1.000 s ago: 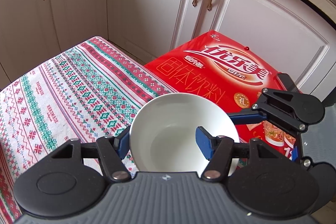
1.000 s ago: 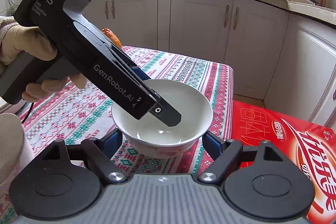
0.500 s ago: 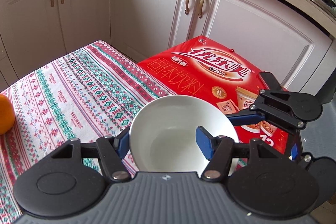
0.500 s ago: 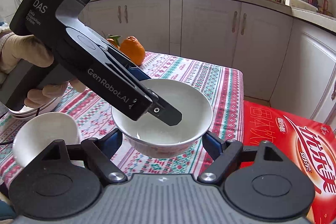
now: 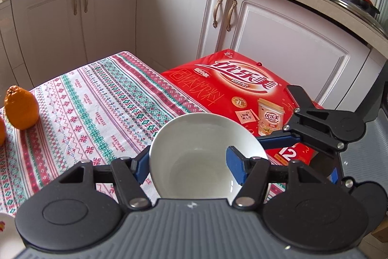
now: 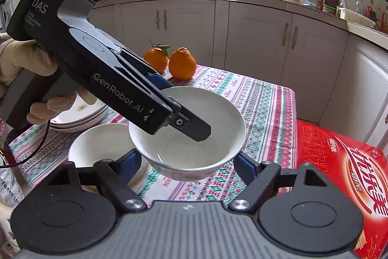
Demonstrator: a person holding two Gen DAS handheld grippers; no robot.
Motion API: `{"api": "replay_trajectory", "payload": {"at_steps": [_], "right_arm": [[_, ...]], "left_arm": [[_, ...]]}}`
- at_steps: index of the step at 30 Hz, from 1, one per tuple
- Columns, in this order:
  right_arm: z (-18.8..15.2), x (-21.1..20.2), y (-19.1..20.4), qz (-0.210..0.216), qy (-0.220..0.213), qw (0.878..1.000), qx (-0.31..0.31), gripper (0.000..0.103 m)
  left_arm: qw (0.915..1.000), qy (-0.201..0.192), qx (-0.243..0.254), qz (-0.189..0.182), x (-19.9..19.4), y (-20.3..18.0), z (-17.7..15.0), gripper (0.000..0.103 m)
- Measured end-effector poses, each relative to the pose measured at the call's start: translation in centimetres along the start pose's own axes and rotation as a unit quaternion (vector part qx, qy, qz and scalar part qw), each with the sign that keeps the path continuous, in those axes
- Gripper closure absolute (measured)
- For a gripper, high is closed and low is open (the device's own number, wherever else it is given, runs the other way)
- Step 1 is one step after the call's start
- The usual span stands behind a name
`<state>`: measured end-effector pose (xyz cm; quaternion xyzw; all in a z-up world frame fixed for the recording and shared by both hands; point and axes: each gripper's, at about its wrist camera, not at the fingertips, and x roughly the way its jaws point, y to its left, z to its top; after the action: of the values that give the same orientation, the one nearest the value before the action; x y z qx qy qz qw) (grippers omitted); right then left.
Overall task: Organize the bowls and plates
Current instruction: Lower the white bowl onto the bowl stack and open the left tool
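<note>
Left gripper (image 5: 189,163) pinching the rim of a white bowl (image 5: 201,157): one blue pad inside the bowl, the other outside against its wall, the bowl raised clear of the patterned tablecloth (image 5: 97,98). Right gripper (image 6: 186,168) with jaws spread around the same bowl (image 6: 186,137), its blue pads flanking the lower wall on either side; whether they touch it cannot be told. Beyond the left gripper the cloth runs bare to the table's far corner; a red carton (image 5: 230,89) lies past the table edge, ahead and to its right, with white cabinet doors (image 5: 184,16) behind. To the right gripper's left, just beside the held bowl, a second white bowl (image 6: 99,145) stands on the cloth near stacked plates (image 6: 80,115); two oranges (image 6: 181,63) sit farther ahead.
</note>
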<state>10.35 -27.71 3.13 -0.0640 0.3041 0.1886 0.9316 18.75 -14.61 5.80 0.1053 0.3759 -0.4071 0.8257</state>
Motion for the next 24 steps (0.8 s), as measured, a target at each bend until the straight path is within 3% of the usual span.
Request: {"api": "replay_trajectory", "payload": {"at_steps": [15,24], "right_arm": [[0.9,0.2,4.9,0.044,0.000,0.999,-0.032,0.017],[0.6,1.5,6.4,0.062,0.017,0.997,-0.039,0.017]], "left_arm": [[0.9984,-0.021,-0.040,0.035,-4.7,1.5,-4.0,0.036],[0.9971,-0.016,-0.064,0.038,-4.9,2.5,-6.2,0.035]]}}
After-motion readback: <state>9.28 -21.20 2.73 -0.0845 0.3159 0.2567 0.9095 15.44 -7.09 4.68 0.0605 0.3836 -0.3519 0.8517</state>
